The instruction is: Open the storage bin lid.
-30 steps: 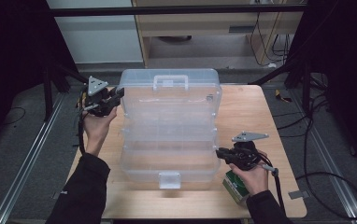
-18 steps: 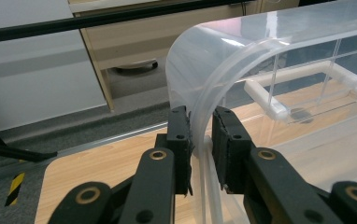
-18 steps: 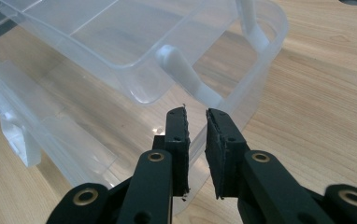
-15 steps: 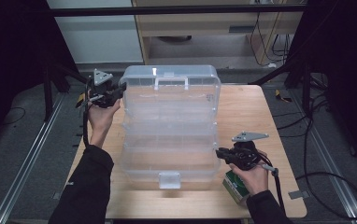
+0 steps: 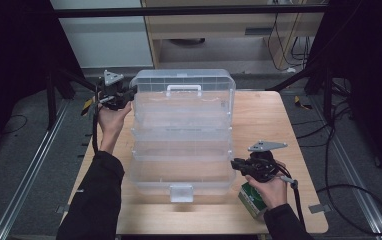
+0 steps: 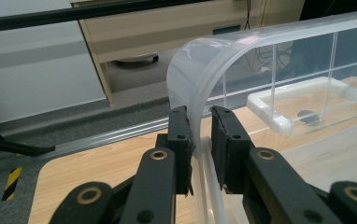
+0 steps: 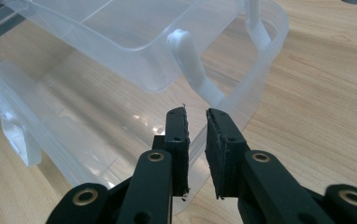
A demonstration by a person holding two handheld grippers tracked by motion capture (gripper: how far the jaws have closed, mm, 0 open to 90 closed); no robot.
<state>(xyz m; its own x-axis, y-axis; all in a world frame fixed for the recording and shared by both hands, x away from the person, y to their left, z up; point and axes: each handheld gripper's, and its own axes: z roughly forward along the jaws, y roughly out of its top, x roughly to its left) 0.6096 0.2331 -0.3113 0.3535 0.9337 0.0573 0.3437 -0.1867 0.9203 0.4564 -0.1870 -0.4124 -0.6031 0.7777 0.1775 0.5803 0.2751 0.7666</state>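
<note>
A clear plastic tiered storage box (image 5: 181, 150) stands spread open on the wooden table (image 5: 261, 117). Its lid (image 5: 181, 82), with a white handle (image 5: 183, 90), is raised at the far side. My left gripper (image 5: 124, 97) is shut on the lid's far left corner. In the left gripper view the curved lid edge (image 6: 190, 70) runs between the pads of that gripper (image 6: 200, 135). My right gripper (image 5: 236, 165) is shut on the base's near right rim. In the right gripper view that gripper (image 7: 195, 135) pinches the clear rim (image 7: 260, 70) under a swung-out tray (image 7: 120, 42).
A small green carton (image 5: 251, 200) lies on the table under my right hand. The box's white latch (image 5: 181, 192) faces the front edge. Bare wood lies to the right of the box. A wooden cabinet (image 5: 219, 25) and cables stand beyond the table.
My left gripper has carried the lid's corner away from me and slightly right, swinging the lid up. The right gripper has stayed on the rim.
</note>
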